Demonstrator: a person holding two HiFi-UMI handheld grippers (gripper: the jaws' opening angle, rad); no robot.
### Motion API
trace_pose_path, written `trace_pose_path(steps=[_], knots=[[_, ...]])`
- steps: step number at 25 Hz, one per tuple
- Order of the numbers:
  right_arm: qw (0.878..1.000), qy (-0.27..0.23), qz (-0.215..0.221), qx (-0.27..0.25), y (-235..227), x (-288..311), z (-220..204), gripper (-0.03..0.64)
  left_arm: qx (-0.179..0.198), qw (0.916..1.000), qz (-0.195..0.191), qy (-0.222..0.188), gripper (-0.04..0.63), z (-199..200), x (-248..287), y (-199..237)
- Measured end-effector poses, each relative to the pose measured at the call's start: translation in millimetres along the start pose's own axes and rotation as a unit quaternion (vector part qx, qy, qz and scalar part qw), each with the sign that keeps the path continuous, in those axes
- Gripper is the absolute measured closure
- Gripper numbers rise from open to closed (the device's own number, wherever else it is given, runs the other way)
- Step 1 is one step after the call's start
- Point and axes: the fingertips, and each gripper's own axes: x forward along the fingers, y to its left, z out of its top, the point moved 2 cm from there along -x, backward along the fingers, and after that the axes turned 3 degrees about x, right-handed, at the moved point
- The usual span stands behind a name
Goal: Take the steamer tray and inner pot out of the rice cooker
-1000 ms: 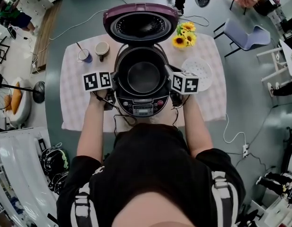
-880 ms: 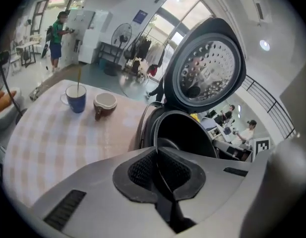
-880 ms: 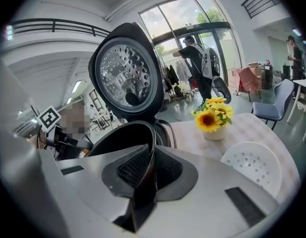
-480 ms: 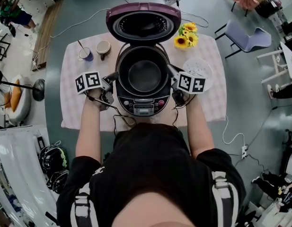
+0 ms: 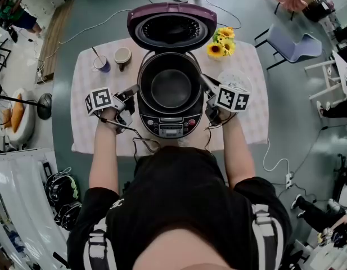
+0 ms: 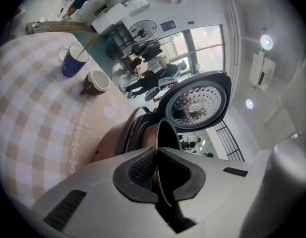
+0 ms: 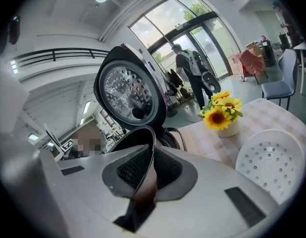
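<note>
Pot point(image 5: 170, 90), dark and empty, seated in the cooker point(image 5: 170, 127) between the two grippers. Left gripper point(image 5: 134, 90): jaws closed on the pot's rim, with the thin dark wall pinched edge-on between the ribbed pads point(image 6: 140, 167). Right gripper point(image 5: 204, 82): jaws likewise clamped on the opposite rim, with the wall running up between its pads point(image 7: 135, 170). Lid point(image 5: 172, 30), purple outside with a perforated plate inside, standing open beyond both grippers' tips. Tray point(image 5: 239, 75), a white perforated disc, flat on the cloth just outside the right gripper and clear of the cooker; that gripper partly covers it in the head view. Sunflowers point(image 5: 220, 41) in a small vase ahead of the right gripper, past the tray. Blue cup point(image 5: 100, 66) and brown mug point(image 5: 122, 57) side by side ahead of the left gripper, toward its outer side. Checked cloth point(image 5: 83, 120) beneath everything.
</note>
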Motion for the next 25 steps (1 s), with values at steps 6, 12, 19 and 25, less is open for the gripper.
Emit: trace_pose_path(steps=[6,12,19,25], knots=[[1.000,-0.018,0.010,0.000,9,-8,13,0.583,0.008,0.9994,-0.032,-0.014,0.583,7,-7,-19],[0.999,-0.044,0.030,0.013,23,-26,25,0.583,0.021,0.9964,-0.079,-0.026,0.583,13,-16,-47],[0.993,-0.109,0.046,0.014,51,-62,59,0.592,0.042,0.9857,-0.156,-0.049,0.583,23,-32,-109],[0.986,-0.157,0.048,-0.004,72,-111,82,0.592,0.066,0.9758,-0.202,-0.049,0.583,18,-38,-154]])
